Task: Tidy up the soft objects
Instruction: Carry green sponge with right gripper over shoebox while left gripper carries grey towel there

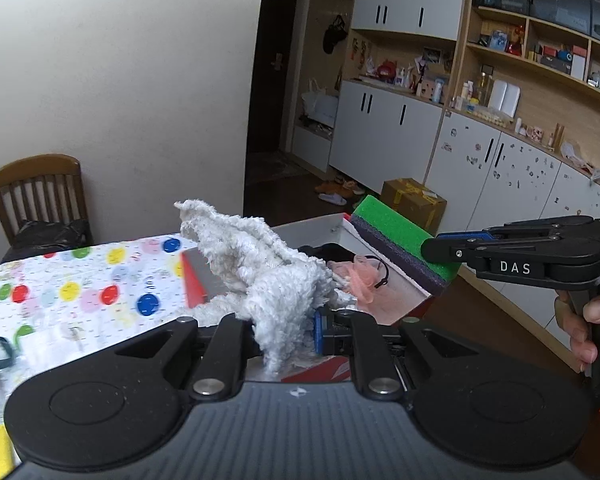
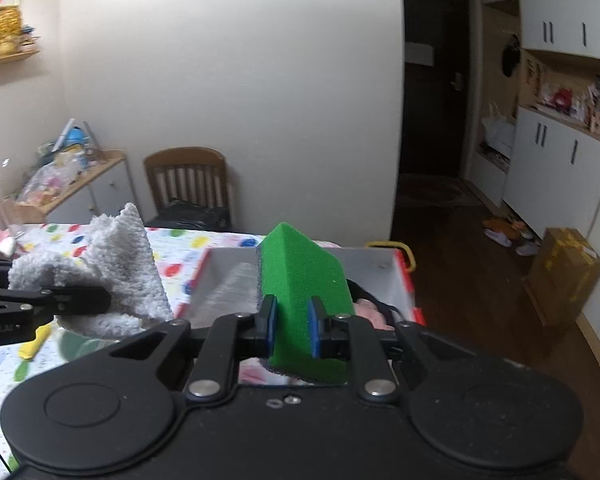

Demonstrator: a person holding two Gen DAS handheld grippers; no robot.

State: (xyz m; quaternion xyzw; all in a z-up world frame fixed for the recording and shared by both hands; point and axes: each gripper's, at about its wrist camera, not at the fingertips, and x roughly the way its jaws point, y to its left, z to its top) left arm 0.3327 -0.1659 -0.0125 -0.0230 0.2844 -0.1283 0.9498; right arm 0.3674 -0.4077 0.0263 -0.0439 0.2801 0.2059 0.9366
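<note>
left gripper (image 1: pixel 284 330) clenched on a fluffy white cloth (image 1: pixel 256 268), the bunched cloth standing up out of the jaws and flopping to the far left, over the near left corner of a red-and-white box (image 1: pixel 192 280). right gripper (image 2: pixel 293 326) clamped on a green sponge (image 2: pixel 300 280) with a dark scouring layer, blue pads (image 2: pixel 314 330) pressing both sides; the sponge sits tilted above the box's right side. inside the box, a pink sheer item (image 1: pixel 360 276) and something black, too dim to name. box rests on a table with a polka-dot tablecloth (image 1: pixel 80 284). wooden chair (image 1: pixel 36 196) at the far side, against the wall. fingers of a hand (image 1: pixel 588 328) show on the right gripper's handle
</note>
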